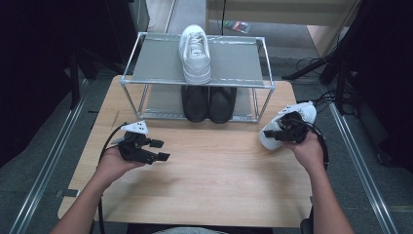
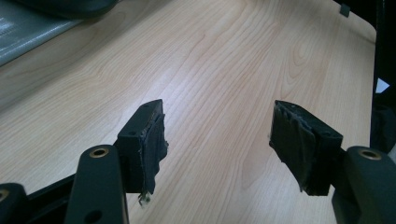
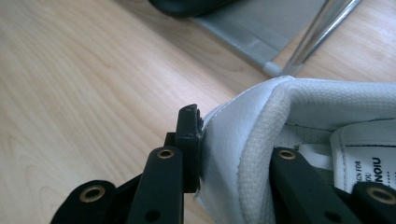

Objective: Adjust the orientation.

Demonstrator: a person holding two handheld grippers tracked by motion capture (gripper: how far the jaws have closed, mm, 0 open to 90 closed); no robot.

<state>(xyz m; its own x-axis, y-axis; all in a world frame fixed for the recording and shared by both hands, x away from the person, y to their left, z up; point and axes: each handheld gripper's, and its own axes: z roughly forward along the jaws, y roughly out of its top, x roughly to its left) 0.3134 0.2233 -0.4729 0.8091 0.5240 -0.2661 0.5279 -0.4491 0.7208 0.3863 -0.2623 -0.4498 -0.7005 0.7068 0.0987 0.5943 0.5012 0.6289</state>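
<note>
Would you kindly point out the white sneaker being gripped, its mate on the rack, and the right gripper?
gripped white sneaker (image 1: 272, 132), high view, on its toe end.
white sneaker on the rack (image 1: 195, 51), high view, on its laces.
right gripper (image 3: 233, 154), right gripper view, between its jaws at the sneaker's collar.

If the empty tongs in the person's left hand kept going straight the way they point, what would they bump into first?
Probably nothing soon: the left tongs, jaws open, point across bare table toward its far edge. Depth is hard to judge.

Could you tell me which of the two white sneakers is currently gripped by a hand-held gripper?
The white sneaker at the table's right edge: the right hand-held gripper clamps its collar. The other white sneaker sits untouched on the rack's top shelf.
</note>
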